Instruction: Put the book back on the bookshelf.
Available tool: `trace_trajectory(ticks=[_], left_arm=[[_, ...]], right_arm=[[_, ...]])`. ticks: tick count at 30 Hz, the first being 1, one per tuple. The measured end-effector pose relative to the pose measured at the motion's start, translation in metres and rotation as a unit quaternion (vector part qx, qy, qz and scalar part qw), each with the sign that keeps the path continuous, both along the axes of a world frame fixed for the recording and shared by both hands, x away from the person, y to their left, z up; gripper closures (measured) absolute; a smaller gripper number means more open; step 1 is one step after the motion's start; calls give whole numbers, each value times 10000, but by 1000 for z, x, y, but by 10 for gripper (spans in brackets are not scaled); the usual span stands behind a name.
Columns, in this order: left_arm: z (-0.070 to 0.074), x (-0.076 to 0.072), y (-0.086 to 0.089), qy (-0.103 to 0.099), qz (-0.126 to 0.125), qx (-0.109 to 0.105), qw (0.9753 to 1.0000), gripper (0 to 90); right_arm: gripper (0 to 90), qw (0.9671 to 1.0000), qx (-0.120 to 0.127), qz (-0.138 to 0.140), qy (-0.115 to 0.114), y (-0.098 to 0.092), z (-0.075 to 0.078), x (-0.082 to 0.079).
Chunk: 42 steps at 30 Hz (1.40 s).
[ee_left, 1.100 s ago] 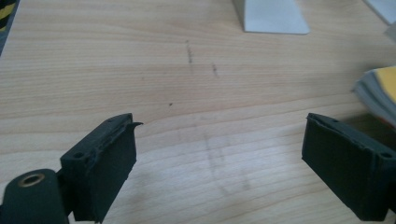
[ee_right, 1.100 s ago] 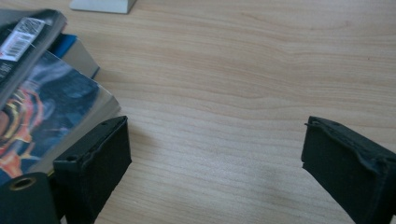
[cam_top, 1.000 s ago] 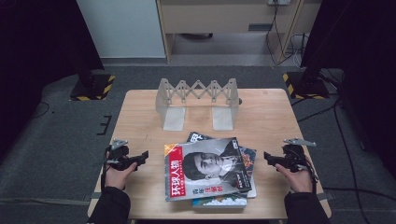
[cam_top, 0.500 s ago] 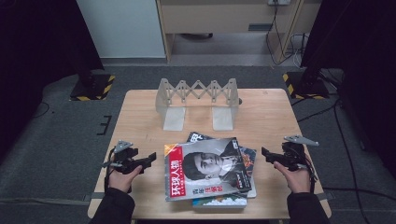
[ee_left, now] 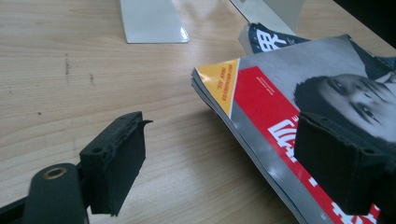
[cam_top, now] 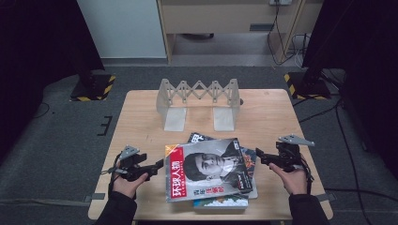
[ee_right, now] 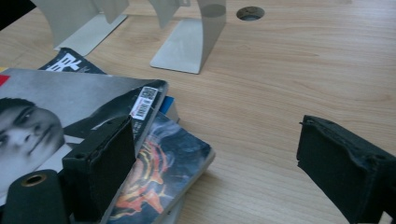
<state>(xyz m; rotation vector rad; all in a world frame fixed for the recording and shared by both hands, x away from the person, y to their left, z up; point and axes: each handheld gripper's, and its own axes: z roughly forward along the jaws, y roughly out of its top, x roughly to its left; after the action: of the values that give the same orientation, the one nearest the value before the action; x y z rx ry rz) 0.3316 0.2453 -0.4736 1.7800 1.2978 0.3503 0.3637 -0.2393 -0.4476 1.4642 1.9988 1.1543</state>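
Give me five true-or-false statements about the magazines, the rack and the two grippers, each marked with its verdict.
1. The top magazine has a red strip along its left edge. True.
2. The left gripper is clamped on that magazine. False: its jaws are open, at the magazine's left edge.
3. The accordion rack holds a magazine. False: it stands empty behind the stack.
4. The right gripper is open beside the stack's right edge. True.
5. The magazines lie on the floor. False: they lie on the wooden table.
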Motion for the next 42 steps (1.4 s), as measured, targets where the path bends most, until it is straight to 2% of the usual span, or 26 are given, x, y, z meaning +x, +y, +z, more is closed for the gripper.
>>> trace_trajectory(ticks=[5, 10, 19, 22, 31, 42], left_arm=[[0, -5, -4, -1, -62, -26, 10000, 163], [-1, -12, -9, 71, -136, -129, 9998, 171], [-4, -17, -19, 186, -336, -94, 9992, 179], [-7, -19, -24, 267, -428, -85, 9987, 182], [-12, -23, -30, 417, -537, -110, 9976, 186], [-21, -29, -40, 672, -801, -72, 9945, 191]], right_arm=[[117, 10000, 7, 85, 5, 9, 2, -1], [128, 9995, -59, 298, -32, 23, 2, -5], [127, 9983, -46, 575, -33, 42, -1, -9], [126, 9974, -90, 718, 7, 50, -6, -10], [118, 9964, -157, 822, 134, 60, -18, -9], [123, 9942, -256, 986, 337, 70, -31, -10]])
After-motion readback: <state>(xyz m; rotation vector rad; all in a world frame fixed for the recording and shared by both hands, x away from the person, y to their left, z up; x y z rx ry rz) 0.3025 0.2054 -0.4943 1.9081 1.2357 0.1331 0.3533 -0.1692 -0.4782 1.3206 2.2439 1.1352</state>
